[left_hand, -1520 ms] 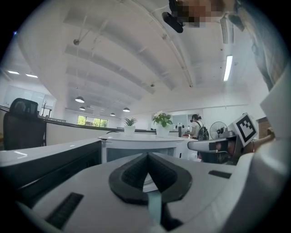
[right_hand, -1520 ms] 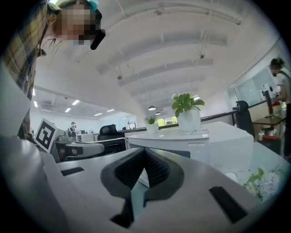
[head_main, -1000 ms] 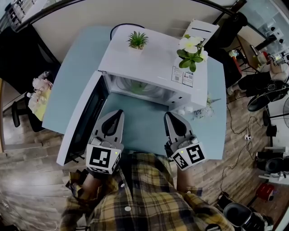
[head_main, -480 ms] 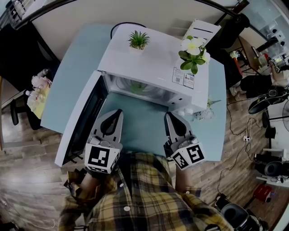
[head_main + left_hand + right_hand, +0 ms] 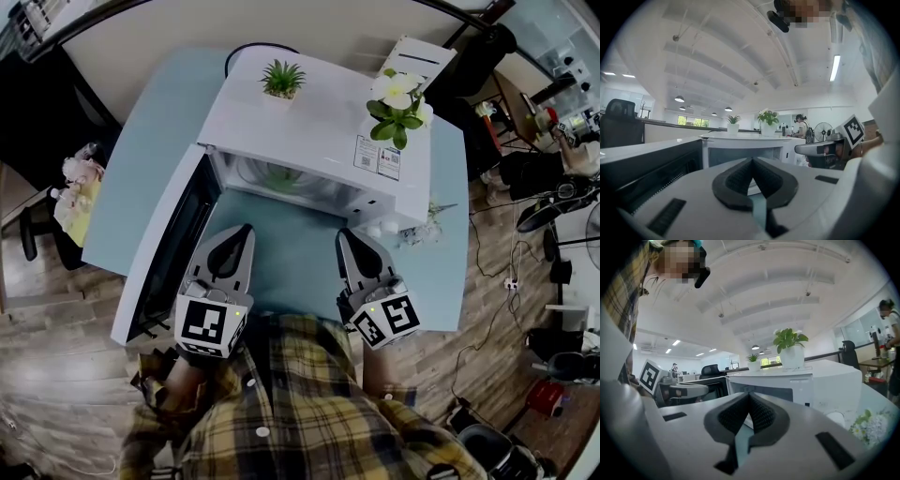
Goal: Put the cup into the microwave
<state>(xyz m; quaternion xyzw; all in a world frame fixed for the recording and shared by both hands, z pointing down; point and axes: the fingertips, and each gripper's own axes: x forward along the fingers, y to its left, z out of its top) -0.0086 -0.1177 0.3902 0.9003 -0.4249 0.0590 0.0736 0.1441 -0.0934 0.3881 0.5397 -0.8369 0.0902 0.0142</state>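
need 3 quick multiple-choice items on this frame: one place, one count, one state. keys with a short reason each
1. Where does the white-flowered plant stand?
A. on top of the microwave
B. on the floor
C. inside the microwave

2. How many plants stand on the microwave?
A. one
B. two
C. four

3. How is the microwave's door?
A. shut
B. swung open to the left
C. taken off

Keys:
1 A: its pot sits on the white top, near the right end.
2 B: the flowered one plus a spiky green plant.
3 B: the door angles out over the table edge and the inside shows.
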